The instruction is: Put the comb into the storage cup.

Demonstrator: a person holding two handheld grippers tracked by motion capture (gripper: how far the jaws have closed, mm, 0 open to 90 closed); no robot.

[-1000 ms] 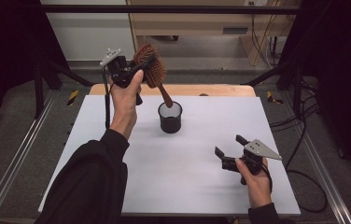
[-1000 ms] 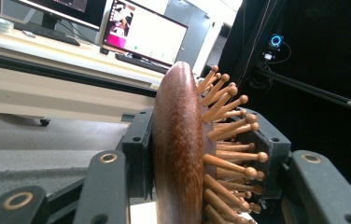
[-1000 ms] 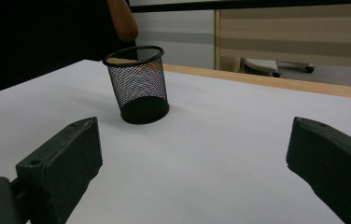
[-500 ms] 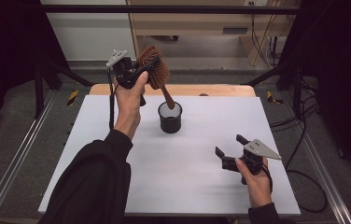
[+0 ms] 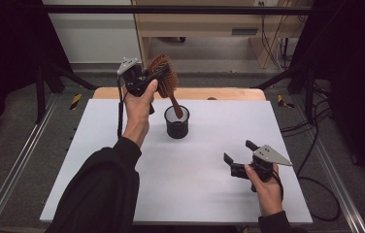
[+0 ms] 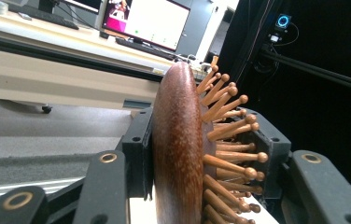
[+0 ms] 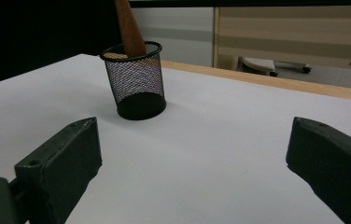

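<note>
My left gripper (image 5: 157, 77) is shut on the head of a brown wooden hairbrush (image 5: 164, 80), held above the back of the table. The brush's handle slants down into a black mesh cup (image 5: 177, 122) standing mid-table. In the left gripper view the brush head (image 6: 178, 149) sits edge-on between the jaws, its wooden bristle pins pointing right. My right gripper (image 5: 239, 154) rests low near the front right of the table, open with nothing between its jaws. In the right gripper view the mesh cup (image 7: 135, 81) stands ahead with the brush handle (image 7: 129, 28) leaning in it.
The white table top (image 5: 122, 160) has a wooden strip (image 5: 229, 93) along its far edge. Metal rails (image 5: 15, 170) run along both sides. Cables (image 5: 311, 141) trail off the right. A desk with a monitor (image 6: 150, 21) stands beyond the table.
My left gripper has shifted slightly right with the brush head, tilting the brush a little more upright over the cup. The right gripper has stayed put.
</note>
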